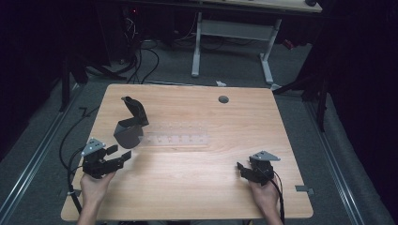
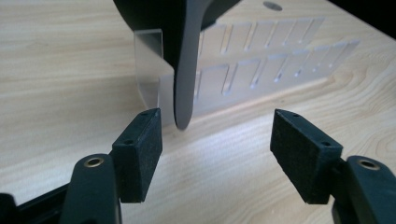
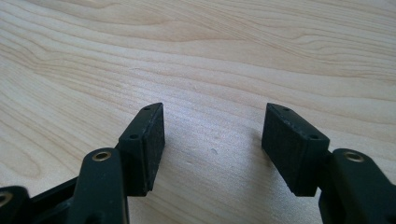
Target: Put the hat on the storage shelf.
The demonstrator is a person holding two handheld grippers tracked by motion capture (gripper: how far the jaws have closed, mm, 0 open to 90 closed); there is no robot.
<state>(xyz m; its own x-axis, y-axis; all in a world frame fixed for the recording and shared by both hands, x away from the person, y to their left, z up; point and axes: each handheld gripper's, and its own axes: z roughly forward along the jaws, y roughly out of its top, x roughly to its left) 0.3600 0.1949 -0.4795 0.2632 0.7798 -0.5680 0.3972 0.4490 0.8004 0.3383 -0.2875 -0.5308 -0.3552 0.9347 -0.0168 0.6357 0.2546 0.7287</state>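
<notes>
At the table's left, the dark scoop [image 1: 130,125] stands slotted in the clear rack [image 1: 176,139], with the left gripper [image 1: 123,154] just before it.

On the left side of the wooden table [image 1: 202,183], the scoop leans with its rounded lower edge propped in the end of the clear slotted rack, probably parked there so it stays upright. The left gripper [image 2: 215,140] faces it with jaws wide and nothing pinched: the scoop's thin edge [image 2: 183,93] hangs just ahead of the gap, nearer one pad, so it looks either freshly let go or lined up for a pinch. Farther right, the right gripper [image 1: 243,169] rests low near the table's front edge, jaws wide and empty over bare wood [image 3: 210,56], apparently waiting out of the way.
</notes>
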